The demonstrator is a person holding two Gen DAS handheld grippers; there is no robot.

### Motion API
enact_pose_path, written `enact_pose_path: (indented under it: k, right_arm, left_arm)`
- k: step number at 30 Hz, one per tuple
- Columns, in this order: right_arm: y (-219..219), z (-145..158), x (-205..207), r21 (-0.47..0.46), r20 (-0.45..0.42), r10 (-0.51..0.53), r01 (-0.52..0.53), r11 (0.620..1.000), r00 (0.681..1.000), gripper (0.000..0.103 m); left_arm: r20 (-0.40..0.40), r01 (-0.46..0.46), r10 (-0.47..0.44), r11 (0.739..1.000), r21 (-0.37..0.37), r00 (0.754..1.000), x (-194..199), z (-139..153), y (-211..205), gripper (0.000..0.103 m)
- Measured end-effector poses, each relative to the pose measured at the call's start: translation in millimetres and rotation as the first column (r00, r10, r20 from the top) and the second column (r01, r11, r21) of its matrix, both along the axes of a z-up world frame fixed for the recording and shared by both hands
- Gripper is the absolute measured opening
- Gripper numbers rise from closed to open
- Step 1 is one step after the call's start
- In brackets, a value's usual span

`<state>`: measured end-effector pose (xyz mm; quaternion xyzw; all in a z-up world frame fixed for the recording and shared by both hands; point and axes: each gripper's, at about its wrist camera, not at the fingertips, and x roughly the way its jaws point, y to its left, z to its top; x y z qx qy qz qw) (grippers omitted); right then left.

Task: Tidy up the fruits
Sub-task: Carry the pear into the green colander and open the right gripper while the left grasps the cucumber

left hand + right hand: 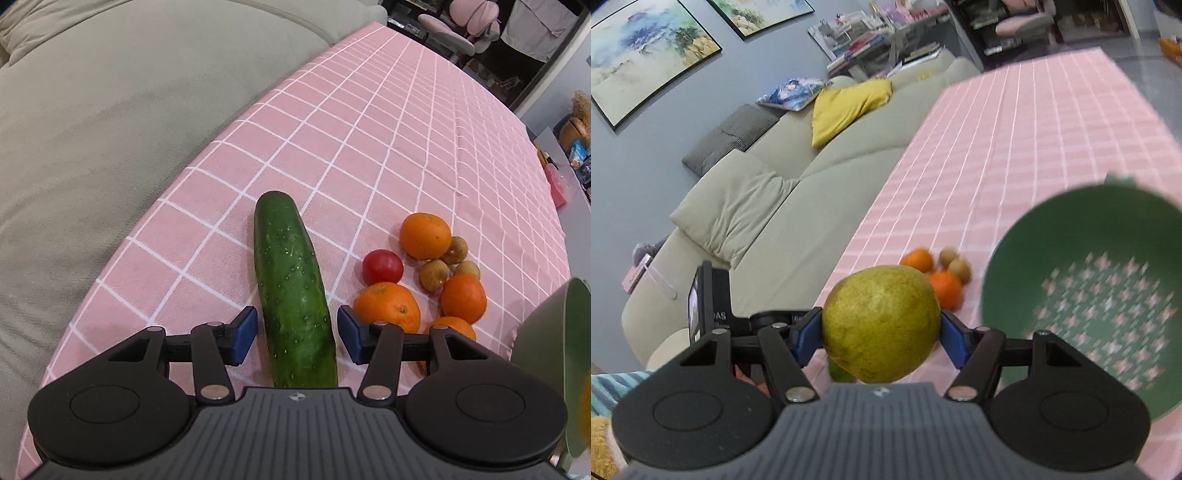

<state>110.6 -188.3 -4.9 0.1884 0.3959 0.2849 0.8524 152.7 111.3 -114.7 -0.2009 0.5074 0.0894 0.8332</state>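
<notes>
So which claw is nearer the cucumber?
Left. The left claw straddles the cucumber, pads apart from it. The right claw grips a pear near the green bowl.

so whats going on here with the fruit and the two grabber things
A person is sorting produce on a pink checked tablecloth with a pair of tongs in each hand. The right tongs grip a yellow-green pear, lifted off the table beside a green colander. The left tongs are open around a cucumber lying on the cloth, pads not touching it. Oranges, a tomato and small brown fruits sit loose on the cloth.
</notes>
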Motion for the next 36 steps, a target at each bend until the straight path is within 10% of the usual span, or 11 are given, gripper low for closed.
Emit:
enact_pose_path:
  k: [8, 17, 36]
  right_arm:
    - [-29, 15, 22, -0.202, 0.063, -0.034, 0.046, 0.978, 0.997, 0.064]
    - [-39, -27, 62, -0.522, -0.023, -0.017, 0.003, 0.853, 1.000, 0.064]
    - [-34, -70, 73, -0.630, -0.031, 0.032, -0.044, 0.775, 0.999, 0.064]
  left_arm:
    - [0.026, 0.010, -0.012, 0.999, 0.051, 1.000, 9, -2, -4, 0.059]
    - [0.029, 0.008, -0.010, 0.998, 0.058, 1.000, 9, -1, -4, 0.046]
    - [0.071, -0.075, 0.083, 0.991, -0.109, 0.994, -22, 29, 8, 0.042]
